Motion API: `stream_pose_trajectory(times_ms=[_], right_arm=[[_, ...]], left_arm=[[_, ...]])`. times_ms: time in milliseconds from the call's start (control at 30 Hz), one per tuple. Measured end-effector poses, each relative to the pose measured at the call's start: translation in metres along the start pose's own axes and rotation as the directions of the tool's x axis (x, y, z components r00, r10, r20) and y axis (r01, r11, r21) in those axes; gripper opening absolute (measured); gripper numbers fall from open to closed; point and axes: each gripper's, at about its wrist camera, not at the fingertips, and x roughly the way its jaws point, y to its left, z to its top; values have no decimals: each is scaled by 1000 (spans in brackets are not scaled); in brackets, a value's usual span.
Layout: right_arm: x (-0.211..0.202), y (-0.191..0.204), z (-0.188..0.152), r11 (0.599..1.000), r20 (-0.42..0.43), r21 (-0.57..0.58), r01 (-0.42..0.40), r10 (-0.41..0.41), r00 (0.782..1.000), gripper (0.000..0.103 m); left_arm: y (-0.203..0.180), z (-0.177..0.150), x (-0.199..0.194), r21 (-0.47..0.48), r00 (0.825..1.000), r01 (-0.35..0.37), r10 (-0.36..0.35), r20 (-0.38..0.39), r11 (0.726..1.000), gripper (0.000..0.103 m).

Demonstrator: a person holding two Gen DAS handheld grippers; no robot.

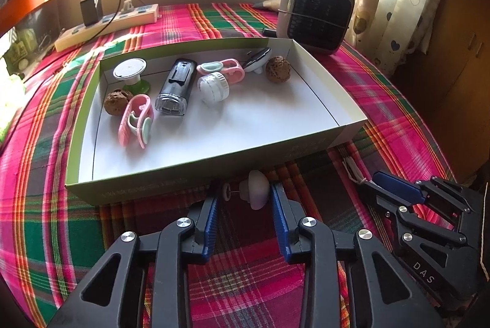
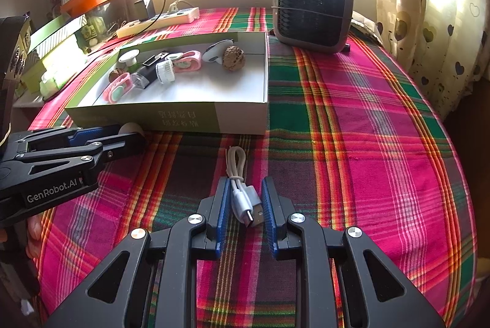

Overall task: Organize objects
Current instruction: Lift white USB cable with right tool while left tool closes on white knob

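The right tongs are pinching a bundled white USB cable on the plaid-covered desk, while the left tongs are straddling a small white mushroom-shaped suction hook, apparently closing on it without yet pinching it, both seemingly for lifting. Just beyond the tongs, the shallow green-sided cardboard tray is collecting the sorted things: two pink clips, two brown walnuts, two round mounts, one black case and one white cap.
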Motion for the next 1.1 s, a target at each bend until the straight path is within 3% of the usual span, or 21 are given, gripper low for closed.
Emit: stream_pose_trajectory(times_ms=[1100], right_arm=[[-5, 10, -1, 1000, 16, -14, -14, 15, 1000, 22]], left_arm=[[4, -12, -11, 0, 1000, -9, 9, 15, 1000, 30]])
